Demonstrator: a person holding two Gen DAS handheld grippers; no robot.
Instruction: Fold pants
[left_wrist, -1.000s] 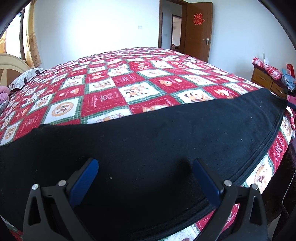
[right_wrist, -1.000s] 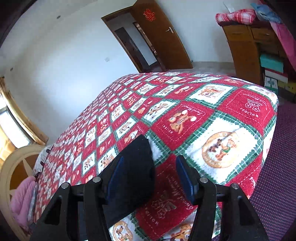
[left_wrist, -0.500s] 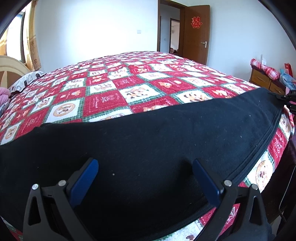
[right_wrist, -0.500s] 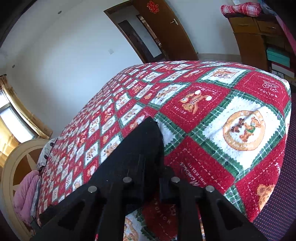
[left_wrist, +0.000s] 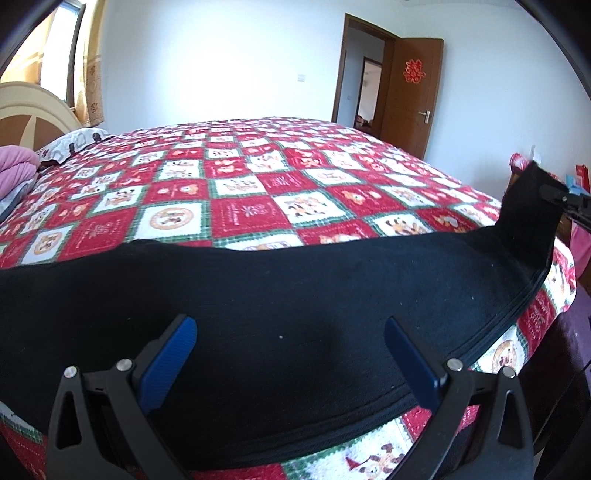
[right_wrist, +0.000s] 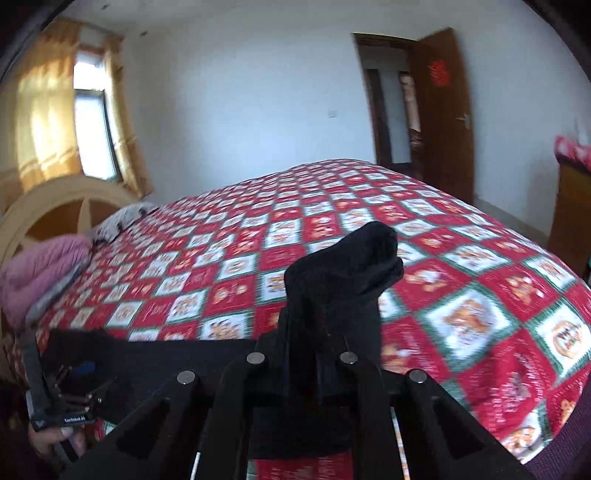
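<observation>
Black pants (left_wrist: 280, 288) lie lengthwise along the near edge of the bed with the red, white and green checked quilt (left_wrist: 236, 192). My left gripper (left_wrist: 288, 328) hovers open just over their middle, blue pads wide apart and nothing between them. At the far right, the pants' end (left_wrist: 528, 214) is lifted off the quilt by my right gripper (left_wrist: 557, 194). In the right wrist view that gripper (right_wrist: 317, 354) is shut on the pants' end (right_wrist: 343, 266), which sticks up and hides the pads. The left gripper (right_wrist: 74, 384) shows at the lower left, with a hand (right_wrist: 51, 443) under it.
A pink blanket (left_wrist: 14, 166) and a pillow (left_wrist: 70, 140) lie by the wooden headboard (left_wrist: 33, 114) at the left. An open brown door (left_wrist: 413, 96) stands at the back right, and a wooden dresser (right_wrist: 569, 206) at the right. Beyond the pants the quilt is flat.
My right gripper shut on the pants' end, rolled, and lifted that end off the quilt. The left gripper stayed open and shifted slightly over the pants.
</observation>
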